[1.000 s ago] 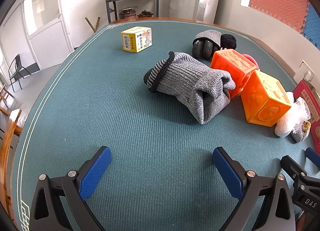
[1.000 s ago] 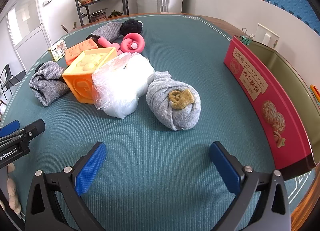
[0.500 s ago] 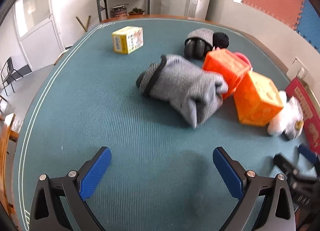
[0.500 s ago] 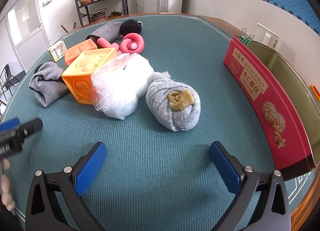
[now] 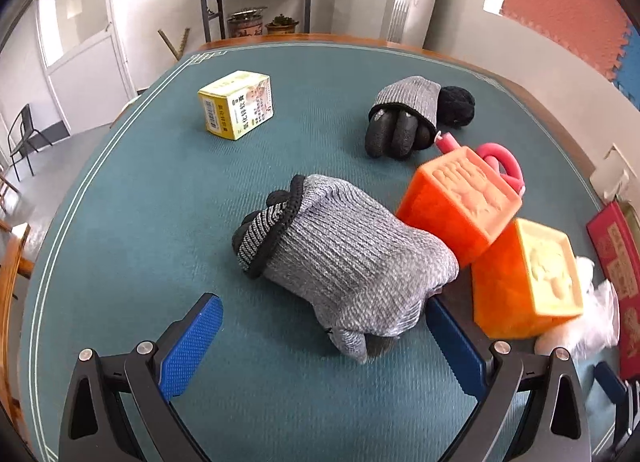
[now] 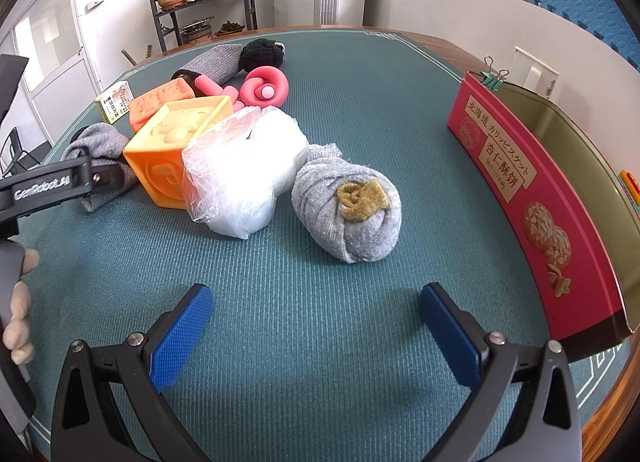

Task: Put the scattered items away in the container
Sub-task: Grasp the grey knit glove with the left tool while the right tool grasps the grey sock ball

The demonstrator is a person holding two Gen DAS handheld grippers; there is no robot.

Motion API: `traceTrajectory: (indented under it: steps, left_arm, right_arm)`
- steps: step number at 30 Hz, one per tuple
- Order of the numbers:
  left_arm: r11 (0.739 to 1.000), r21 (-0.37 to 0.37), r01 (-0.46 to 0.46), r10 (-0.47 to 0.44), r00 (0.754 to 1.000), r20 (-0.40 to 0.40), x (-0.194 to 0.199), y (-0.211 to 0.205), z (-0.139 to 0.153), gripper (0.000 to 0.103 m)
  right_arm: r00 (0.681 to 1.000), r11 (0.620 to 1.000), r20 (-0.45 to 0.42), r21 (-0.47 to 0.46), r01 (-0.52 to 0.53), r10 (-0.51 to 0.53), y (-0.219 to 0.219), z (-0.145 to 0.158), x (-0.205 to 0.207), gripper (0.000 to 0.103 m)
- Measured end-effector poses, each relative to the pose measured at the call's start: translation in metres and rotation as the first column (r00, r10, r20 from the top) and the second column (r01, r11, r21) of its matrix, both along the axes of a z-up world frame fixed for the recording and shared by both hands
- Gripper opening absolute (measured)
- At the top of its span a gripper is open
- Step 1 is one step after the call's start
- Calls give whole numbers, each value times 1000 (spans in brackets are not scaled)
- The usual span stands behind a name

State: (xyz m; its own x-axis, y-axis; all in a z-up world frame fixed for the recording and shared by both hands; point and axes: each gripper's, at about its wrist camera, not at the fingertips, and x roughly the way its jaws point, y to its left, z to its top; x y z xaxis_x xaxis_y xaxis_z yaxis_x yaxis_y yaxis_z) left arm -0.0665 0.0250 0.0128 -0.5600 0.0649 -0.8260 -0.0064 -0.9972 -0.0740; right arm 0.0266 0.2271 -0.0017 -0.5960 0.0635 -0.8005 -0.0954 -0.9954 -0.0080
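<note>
between left hand-held gripper [image 5: 322,336] pads, perhaps touching: grey glove [image 5: 344,262]

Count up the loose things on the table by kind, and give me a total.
Knitted bundles (socks or gloves): 3, one by the left claw at, one far, one with a tan patch
Orange blocks: 2
Yellow box: 1
Pink foam coil: 1
Black ball: 1
Plastic-wrapped white bundle: 1
Total: 9

Bright daylight from windows, soft shadows on the mat, strong fisheye vignetting, slight right-edge motion blur
</note>
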Motion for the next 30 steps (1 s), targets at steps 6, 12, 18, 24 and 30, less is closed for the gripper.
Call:
traceTrajectory:
  steps: [6,12,18,24,30]
  left_arm:
    - [999,-31,12,-13,999,-29,-3,7,-3,103]
    - [999,-29,26,-27,999,-37,-4,8,-7,103]
    - [996,-46,82,-85,994,-65,7,20,-2,72]
    - [992,-71,107,-113,990,-81,18,29,3,54]
    - [995,-54,89,-93,992,-89,18,18,8,40]
  right_arm:
    - [1000,1000,0,0,0,0,0,0,0,103]
    - [1000,1000,0,1,1,-1,0,0,-1,103]
    - [1000,1000,0,0,1,-1,0,0,-1,103]
    - [1000,1000,-1,-1,1,-1,0,0,0,103]
    - [1000,1000,-1,-1,1,-1,0,0,-1,103]
